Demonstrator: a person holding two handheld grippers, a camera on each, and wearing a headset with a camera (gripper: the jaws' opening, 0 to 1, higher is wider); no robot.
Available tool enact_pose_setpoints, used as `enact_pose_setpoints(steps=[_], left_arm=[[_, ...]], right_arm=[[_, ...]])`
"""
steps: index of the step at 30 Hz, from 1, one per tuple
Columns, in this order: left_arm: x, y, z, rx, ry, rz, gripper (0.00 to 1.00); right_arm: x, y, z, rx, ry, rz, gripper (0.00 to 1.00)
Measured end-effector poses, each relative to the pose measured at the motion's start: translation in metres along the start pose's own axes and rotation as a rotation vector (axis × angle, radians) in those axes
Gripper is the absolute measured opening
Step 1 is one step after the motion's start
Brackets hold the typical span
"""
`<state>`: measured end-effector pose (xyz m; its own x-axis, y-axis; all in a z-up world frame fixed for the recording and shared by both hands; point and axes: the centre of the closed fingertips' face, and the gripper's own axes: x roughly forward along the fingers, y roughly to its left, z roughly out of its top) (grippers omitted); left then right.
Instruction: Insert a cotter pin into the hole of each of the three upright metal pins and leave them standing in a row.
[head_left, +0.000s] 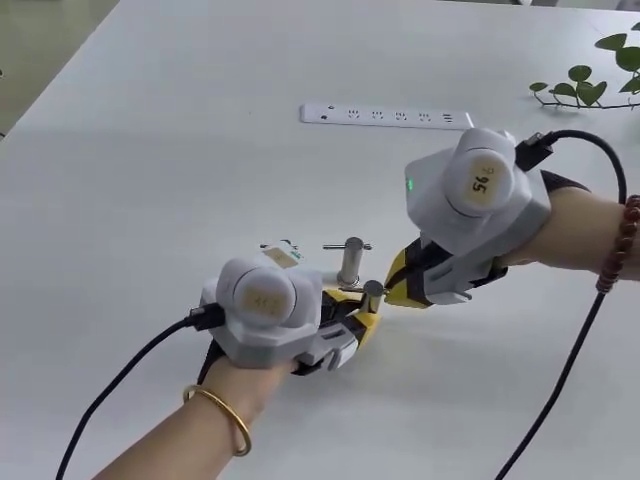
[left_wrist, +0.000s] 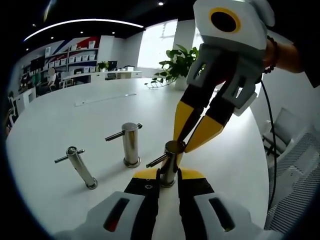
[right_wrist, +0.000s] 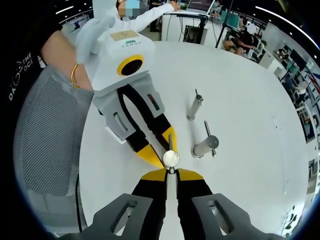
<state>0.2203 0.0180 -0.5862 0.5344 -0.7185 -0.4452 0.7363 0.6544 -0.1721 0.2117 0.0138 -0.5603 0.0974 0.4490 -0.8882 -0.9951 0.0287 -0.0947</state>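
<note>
Left gripper (left_wrist: 170, 176): fingers clamped on lower shank of third metal pin (left_wrist: 170, 155), likely to brace it upright on worktop (left_wrist: 60, 115). Right gripper (right_wrist: 171, 175): fingers near-shut, pinching thin cotter pin (left_wrist: 156, 161) at pin head. Free end pokes out of hole on far side. Probable aim: push home without tipping. Middle pin (left_wrist: 131, 145) and far pin (left_wrist: 80, 167) are polished steel cylinders, already cross-pinned. Worktop matte white.

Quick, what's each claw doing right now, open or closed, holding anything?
Left claw: closed on the nearest upright metal pin.
Right claw: closed, apparently on the cotter pin in that pin's hole.
</note>
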Motion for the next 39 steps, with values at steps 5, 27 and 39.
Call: enact_pose_setpoints(steps=[5,27,39], left_arm=[[0.001,0.001,0.000,-0.004,0.002,-0.001,0.12],[-0.023,0.007,0.009,-0.105,0.010,0.015,0.34],[-0.042,0.012,0.002,-0.015,0.072,0.053,0.38]], right_arm=[[0.001,-0.002,0.000,-0.016,-0.001,0.000,0.01],[0.007,-0.002,0.015,0.134,-0.100,0.001,0.16],[0.020,-0.001,0.014,0.143,-0.094,0.007,0.13]])
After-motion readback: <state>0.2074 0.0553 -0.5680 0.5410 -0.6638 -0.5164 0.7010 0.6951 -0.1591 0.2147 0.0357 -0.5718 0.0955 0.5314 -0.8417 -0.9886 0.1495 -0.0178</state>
